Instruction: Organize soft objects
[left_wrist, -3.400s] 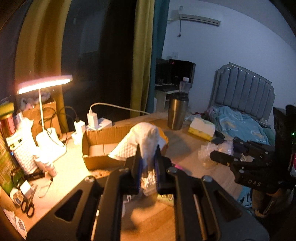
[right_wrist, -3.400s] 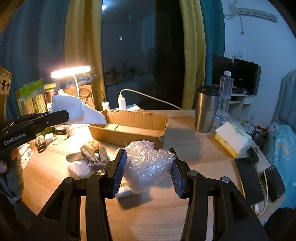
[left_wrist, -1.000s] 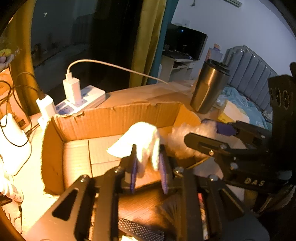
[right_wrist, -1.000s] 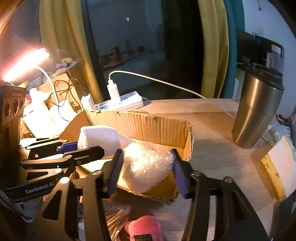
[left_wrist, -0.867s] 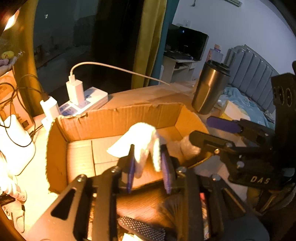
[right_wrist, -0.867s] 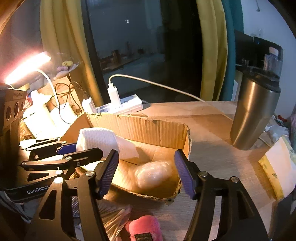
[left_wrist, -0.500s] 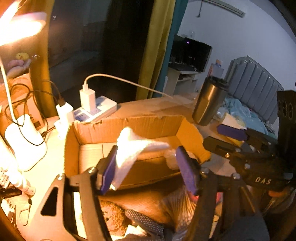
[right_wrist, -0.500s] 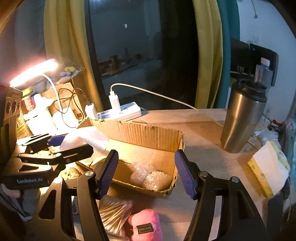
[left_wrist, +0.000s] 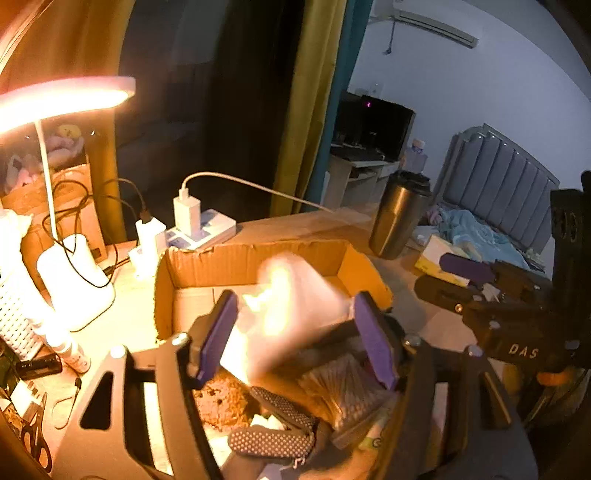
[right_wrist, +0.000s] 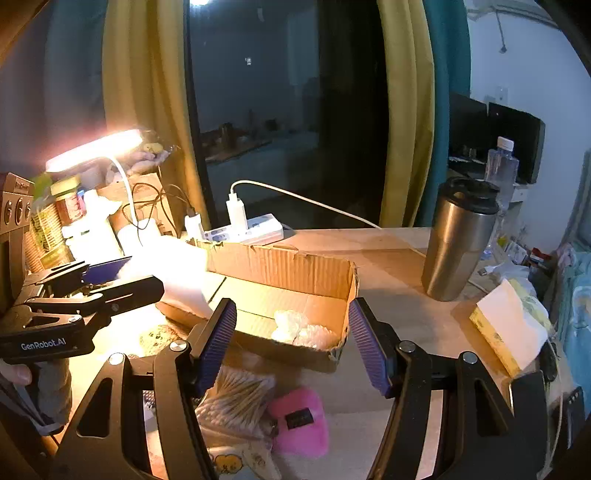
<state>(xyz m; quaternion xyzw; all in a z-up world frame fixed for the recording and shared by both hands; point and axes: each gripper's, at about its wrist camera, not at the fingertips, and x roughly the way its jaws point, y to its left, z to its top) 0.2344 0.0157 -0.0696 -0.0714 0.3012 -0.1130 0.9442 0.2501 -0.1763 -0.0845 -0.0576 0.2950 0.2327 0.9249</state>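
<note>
An open cardboard box (left_wrist: 255, 254) (right_wrist: 280, 266) sits on the wooden desk. A white foam sheet (left_wrist: 288, 314) (right_wrist: 177, 273) droops, blurred, over the box's near left end, loose between the purple pads of my left gripper (left_wrist: 295, 338) (right_wrist: 110, 277), whose jaws are opening and stand wide. A wad of bubble wrap (right_wrist: 303, 330) lies inside the box at its right end. My right gripper (right_wrist: 291, 343) (left_wrist: 436, 275) hangs open just in front of the box with nothing between its fingers.
In front of the box lie a pink plush piece (right_wrist: 301, 421), a bag of cotton swabs (right_wrist: 236, 402) and grey dotted socks (left_wrist: 273, 439). A lit desk lamp (left_wrist: 74, 280) and power strip (right_wrist: 251, 229) stand behind; a steel tumbler (right_wrist: 458, 240) and tissue box (right_wrist: 506, 328) right.
The right gripper let the bubble wrap fall into the box. The left jaws spread off the white sheet. Both grippers drew back and up from the box.
</note>
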